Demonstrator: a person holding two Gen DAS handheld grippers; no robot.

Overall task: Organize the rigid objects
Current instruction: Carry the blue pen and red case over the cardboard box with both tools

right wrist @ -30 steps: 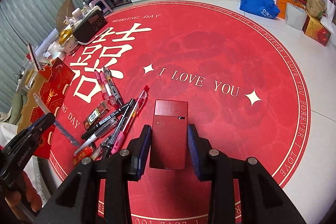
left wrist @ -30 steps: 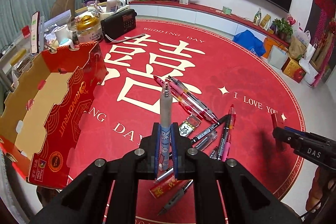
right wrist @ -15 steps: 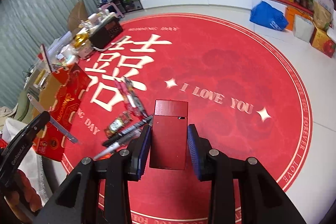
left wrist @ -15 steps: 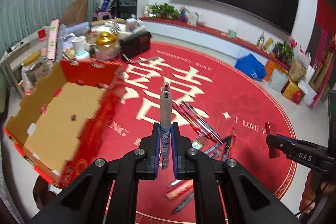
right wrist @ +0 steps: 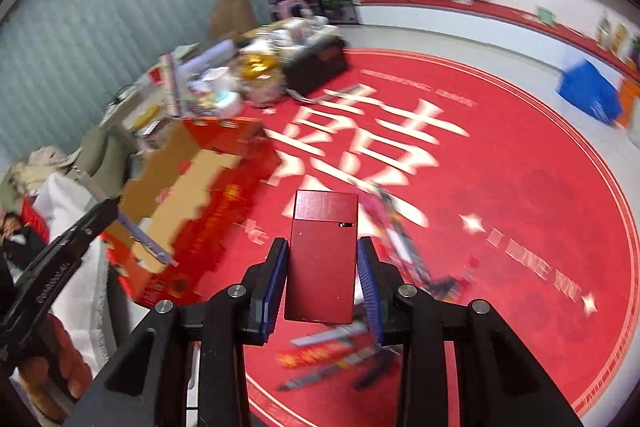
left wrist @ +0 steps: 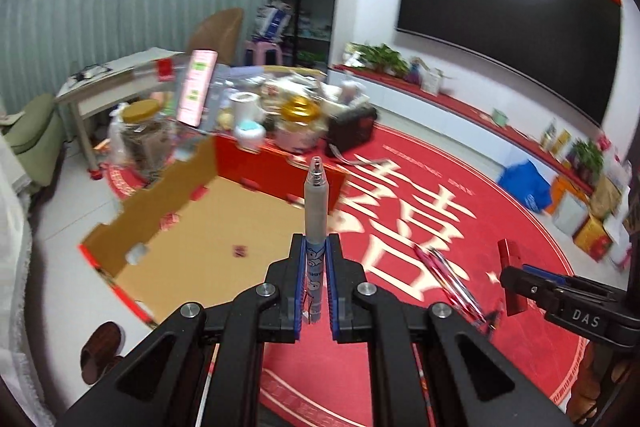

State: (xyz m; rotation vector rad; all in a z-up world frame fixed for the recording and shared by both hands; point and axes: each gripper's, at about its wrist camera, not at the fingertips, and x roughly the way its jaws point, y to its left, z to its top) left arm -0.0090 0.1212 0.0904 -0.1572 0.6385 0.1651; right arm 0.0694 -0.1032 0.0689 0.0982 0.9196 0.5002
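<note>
Left gripper (left wrist: 316, 287) jaws closed on grey plastic pen (left wrist: 314, 223), upright for dropping into open cardboard box (left wrist: 208, 223). Right gripper (right wrist: 322, 283) jaws clamping flat red rectangular case (right wrist: 323, 251), probably bound there too

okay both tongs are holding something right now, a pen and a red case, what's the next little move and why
Probably carry the left tongs a bit further forward and left over the cardboard box, then open. They are shut on the pen, whose tip sits near the box's near-right edge, and the box floor looks mostly bare. The right tongs, shut on the red case, can follow after.
</note>
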